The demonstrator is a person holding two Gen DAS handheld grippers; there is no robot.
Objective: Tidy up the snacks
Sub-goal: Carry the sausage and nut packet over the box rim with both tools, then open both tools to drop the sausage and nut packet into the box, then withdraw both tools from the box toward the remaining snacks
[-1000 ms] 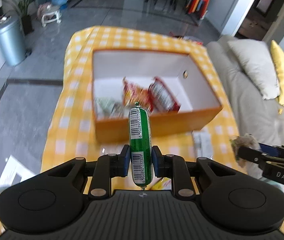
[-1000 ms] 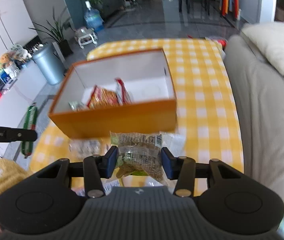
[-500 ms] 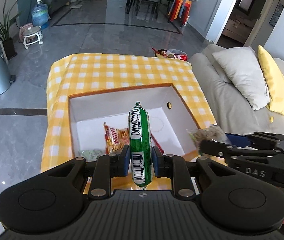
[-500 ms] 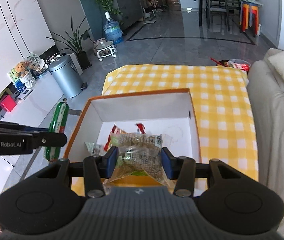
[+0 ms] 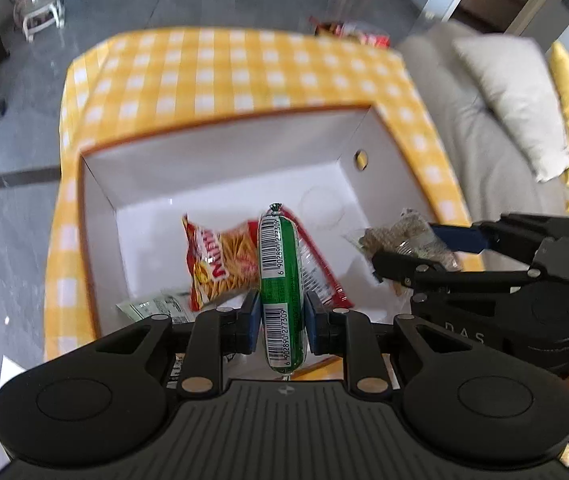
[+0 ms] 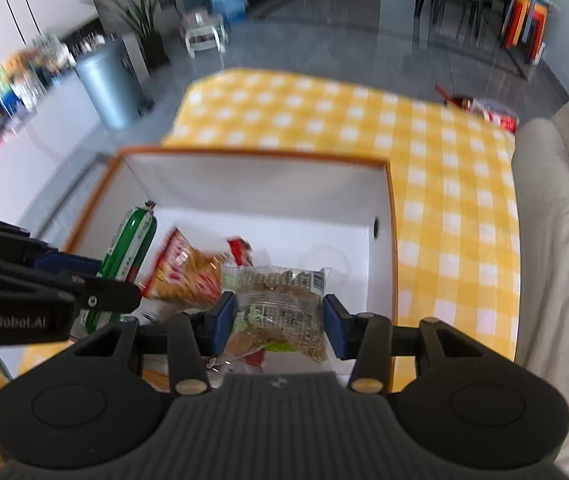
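My left gripper [image 5: 282,322] is shut on a green sausage stick [image 5: 280,276] with barcode labels, held upright over the near part of an orange box [image 5: 212,176] with white inside. My right gripper [image 6: 280,318] is shut on a clear packet of brown crackers [image 6: 280,304], also over the box [image 6: 268,184]. In the box lie a red noodle-snack bag [image 5: 220,264], a red-edged wrapper [image 5: 324,276] and a pale packet [image 5: 152,304]. From the left wrist view the right gripper [image 5: 424,248] hangs at the box's right side with the cracker packet [image 5: 404,236]; the sausage [image 6: 128,252] shows at left in the right wrist view.
The box stands on a table with a yellow checked cloth [image 5: 220,76]. A grey sofa [image 6: 556,248] with cushions [image 5: 512,96] runs along the right. A red snack container [image 6: 488,114] sits past the table's far corner. A grey bin [image 6: 108,88] and a stool [image 6: 204,32] stand on the floor.
Both grippers moved forward from in front of the box to above its inside, each still carrying its snack. The box now fills the middle of both views.
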